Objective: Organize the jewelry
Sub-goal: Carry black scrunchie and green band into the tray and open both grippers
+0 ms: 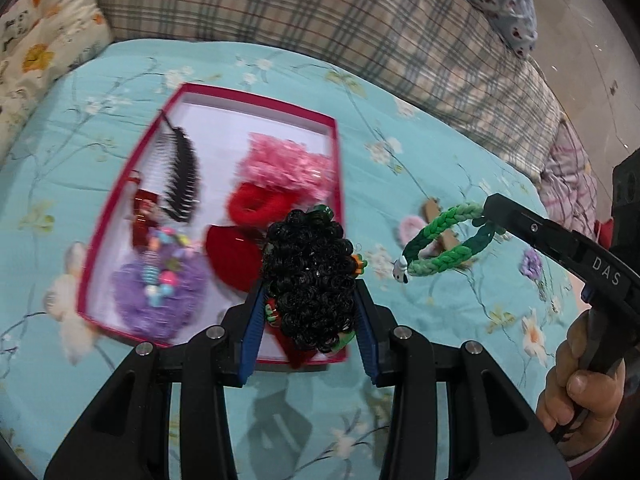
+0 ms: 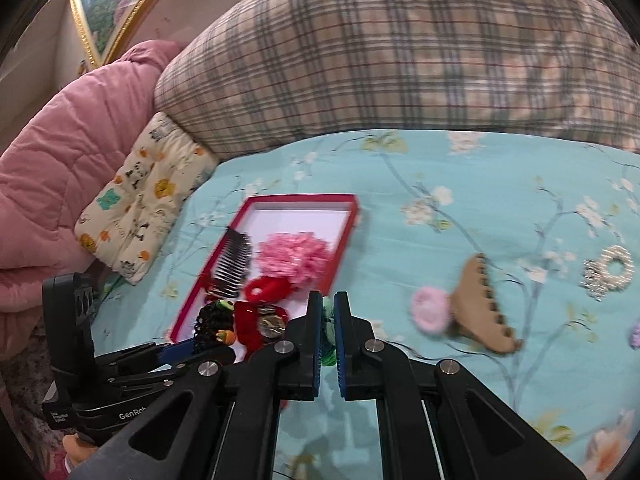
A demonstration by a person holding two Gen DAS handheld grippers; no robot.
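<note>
My left gripper (image 1: 310, 294) is shut on a black curly hairpiece (image 1: 310, 272) with small green and orange charms, held over the near end of a red-rimmed white box (image 1: 256, 101). My right gripper (image 2: 327, 300) is shut on a green braided ring (image 2: 328, 322). In the left wrist view that ring (image 1: 444, 246) hangs from the right gripper (image 1: 489, 216) above the bedspread, right of the box. The box (image 2: 300, 199) holds a black comb (image 1: 180, 172), a pink scrunchie (image 1: 284, 164), a red scrunchie (image 1: 256, 205), a purple scrunchie (image 1: 160, 304) and red pieces.
Loose on the turquoise floral bedspread lie a tan claw clip (image 2: 480, 304), a pink flower piece (image 2: 430, 310), a pearl scrunchie (image 2: 610, 270) and a purple flower (image 1: 532, 264). A white fluffy piece (image 1: 68, 292) lies left of the box. A plaid quilt (image 2: 380, 60) and pillows bound the far side.
</note>
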